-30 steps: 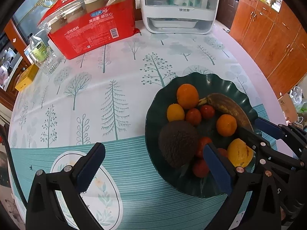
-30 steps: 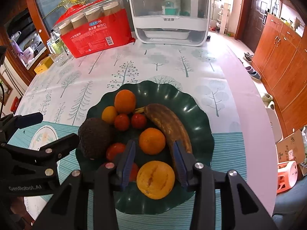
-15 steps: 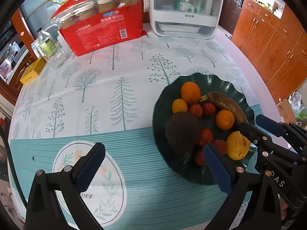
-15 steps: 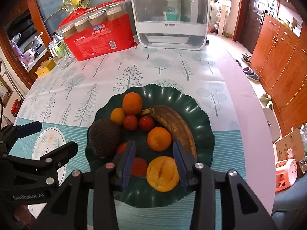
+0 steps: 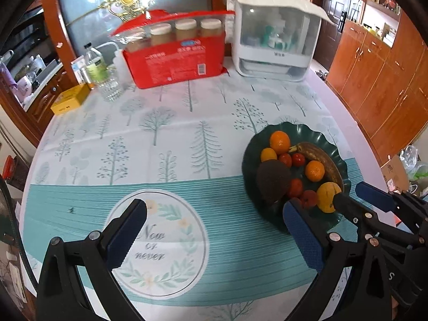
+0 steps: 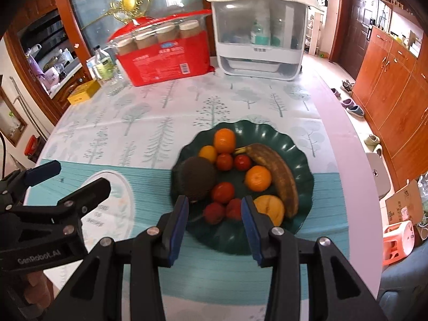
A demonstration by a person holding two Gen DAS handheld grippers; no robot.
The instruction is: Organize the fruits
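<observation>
A dark green scalloped plate (image 6: pixel 299 144) (image 5: pixel 334 144) on the table holds a brown avocado (image 6: pixel 196 178) (image 5: pixel 272 180), a browned banana (image 6: pixel 278 169), oranges (image 6: pixel 224 140), small red tomatoes (image 6: pixel 223 192) and a yellow fruit (image 6: pixel 270 210) (image 5: pixel 327 196). My right gripper (image 6: pixel 215 226) is open and empty, above the plate's near edge. My left gripper (image 5: pixel 214 236) is open wide and empty, over the tablecloth to the left of the plate. Each gripper shows in the other's view: the left one (image 6: pixel 67 176) and the right one (image 5: pixel 355 198).
At the back of the table stand a red pack of jars (image 5: pixel 176 53) (image 6: pixel 163 53), a white plastic cabinet (image 5: pixel 272 37) (image 6: pixel 259 34), a bottle (image 5: pixel 95 65) and a yellow box (image 5: pixel 69 99). Wooden cupboards (image 6: pixel 396 80) line the right side. The table edge curves on the right.
Both grippers have pulled back and up from the plate, so the fruits look smaller and farther. The yellow fruit now lies clear of the right gripper's fingers. The fruits have not moved.
</observation>
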